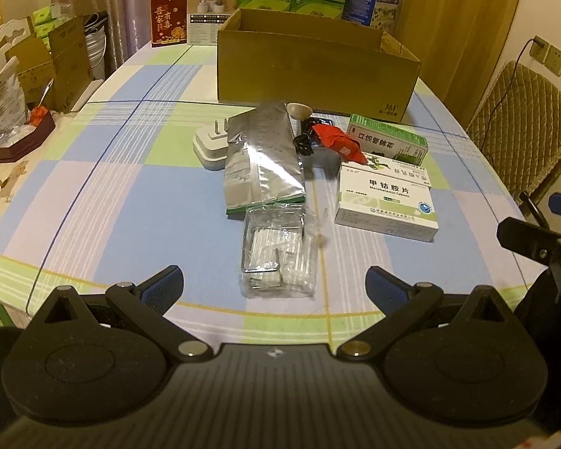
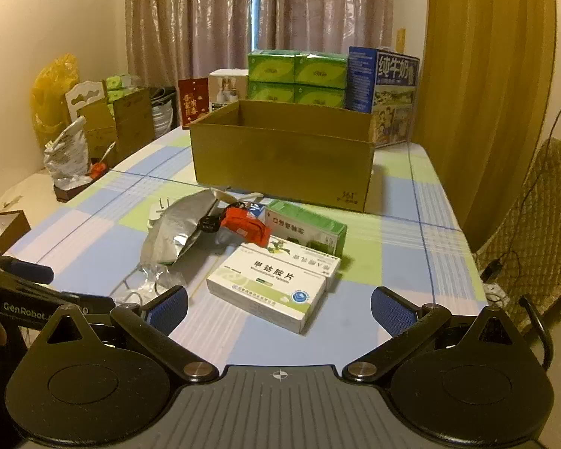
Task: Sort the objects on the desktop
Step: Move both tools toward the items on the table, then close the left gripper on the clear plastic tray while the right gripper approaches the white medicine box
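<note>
A heap of small items lies on the checked tablecloth before an open cardboard box. Nearest my left gripper is a clear plastic packet; behind it lie a silver foil pouch and a white plug adapter. A white medicine box, a green medicine box, a red pouch and a black cable sit to the right. My right gripper hovers just short of the white medicine box. Both grippers are open and hold nothing.
Green tissue packs, a blue milk carton and a red card stand behind the cardboard box. A quilted chair is at the right. Boxes and a foil bag crowd a side surface on the left.
</note>
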